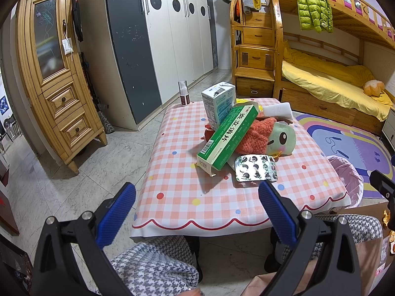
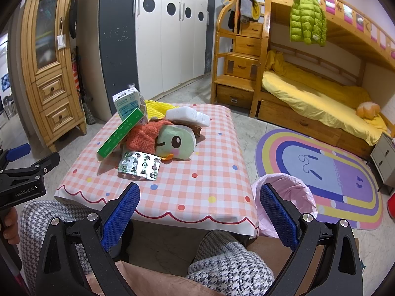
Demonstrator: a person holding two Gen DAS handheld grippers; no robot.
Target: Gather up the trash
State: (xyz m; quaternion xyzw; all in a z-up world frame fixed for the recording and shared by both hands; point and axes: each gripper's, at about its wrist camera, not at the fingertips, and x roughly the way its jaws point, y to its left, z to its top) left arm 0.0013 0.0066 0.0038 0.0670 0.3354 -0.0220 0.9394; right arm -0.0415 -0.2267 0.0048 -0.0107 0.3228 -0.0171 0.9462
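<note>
Left wrist view
Left gripper [image 1: 197,208]: jaws spread wide, nothing between the blue pads, held over the near edge of the table.
Table [image 1: 187,192]: covered in a pink-and-white checked cloth with coloured dots, filling the middle of the view.
Green box [image 1: 228,137]: long medicine carton lying tilted at about 12 o'clock from the gripper, its upper end propped on the pile.
Pill sheet [image 1: 255,168]: used foil blister flat on the cloth at about 1 o'clock, just beside the green box's near end.
White carton [image 1: 218,103]: upright behind the green box, touching it.
Plush toy [image 1: 282,139]: pale green face with an orange knitted part, right of the green box.
Foam block [image 1: 277,109]: white, behind the toy.
Spray bottle [image 1: 183,93]: upright at the far left corner of the table, apart from the pile.
Bin [image 1: 348,180]: lined with a pink bag, on the floor at 3 o'clock, against the table's right edge.
Right gripper [image 1: 384,187]: only a black part shows at the right edge; its opening cannot be told here.

Right wrist view
Right gripper [image 2: 199,212]: jaws wide apart and empty, above the table's near right corner.
Bin [image 2: 286,192]: at about 2 o'clock, its pink bag partly behind the right pad.
Pill sheet [image 2: 139,165]: at 11 o'clock on the cloth, in front of the plush toy [image 2: 174,144].
Green box [image 2: 121,133]: at 10 o'clock, leaning on the pile.
Left gripper [image 2: 18,170]: at 9 o'clock, off the table's left side.
</note>
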